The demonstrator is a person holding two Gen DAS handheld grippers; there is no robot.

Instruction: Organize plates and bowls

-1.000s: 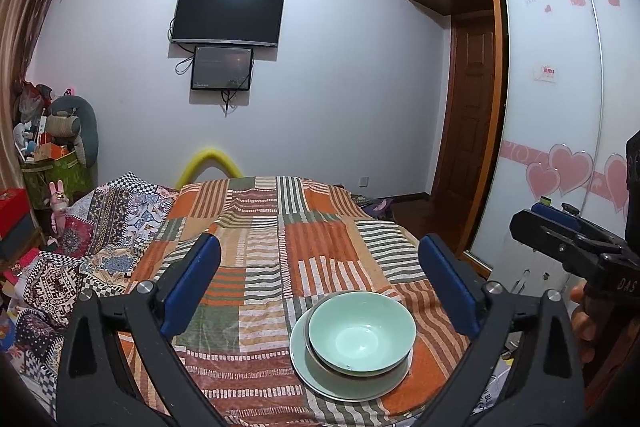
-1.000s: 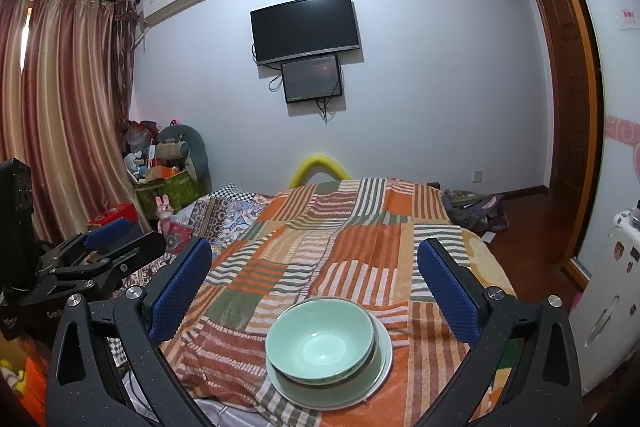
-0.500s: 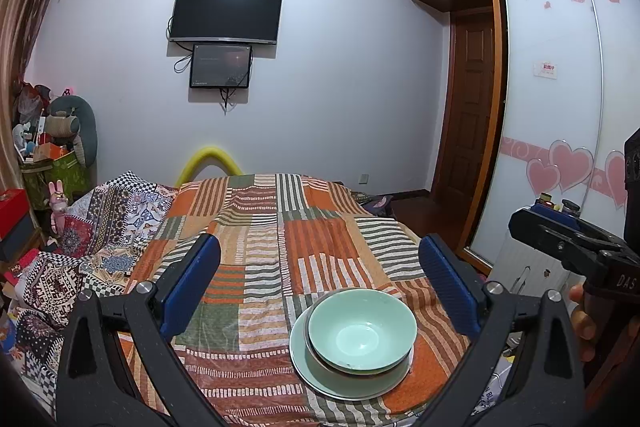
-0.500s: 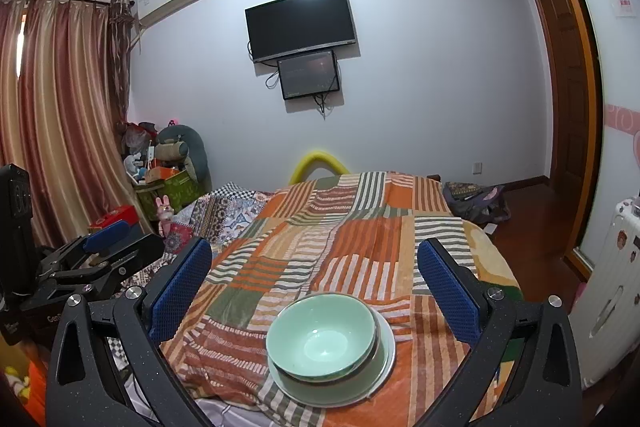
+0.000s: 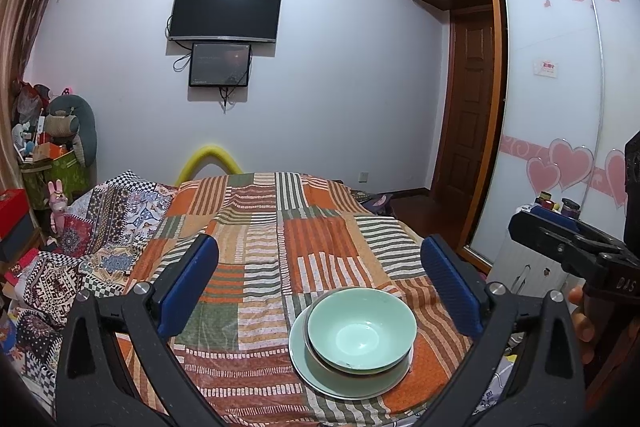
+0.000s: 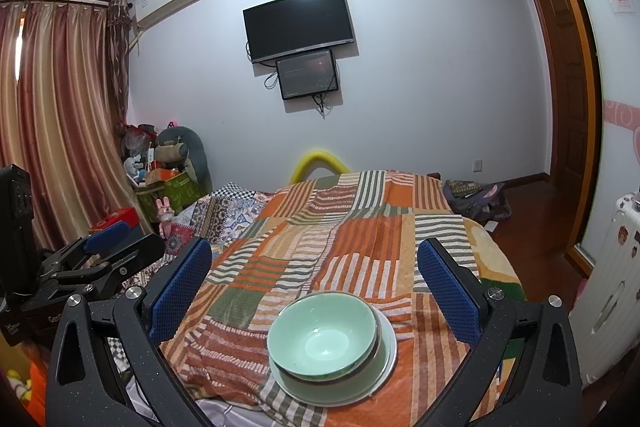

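Note:
A pale green bowl (image 5: 361,333) sits nested in a second bowl on a pale green plate (image 5: 320,373), near the front edge of a striped patchwork bed cover (image 5: 260,227). The same bowl (image 6: 322,339) and plate (image 6: 382,363) show in the right wrist view. My left gripper (image 5: 320,287) is open and empty, held above and behind the stack. My right gripper (image 6: 314,287) is open and empty, also above the stack. The right gripper appears at the right edge of the left wrist view (image 5: 568,247); the left gripper appears at the left edge of the right wrist view (image 6: 100,259).
The bed fills the middle of the room. A patterned blanket (image 5: 80,247) lies on its left side. A wardrobe with heart stickers (image 5: 560,147) and a white suitcase (image 6: 612,291) stand at the right. Toys and boxes (image 6: 160,183) pile by the curtain.
Both views have shifted slightly; the stack sits a little nearer and lower in the frames. The bowls and plate have not moved on the bed. Both grippers stay open.

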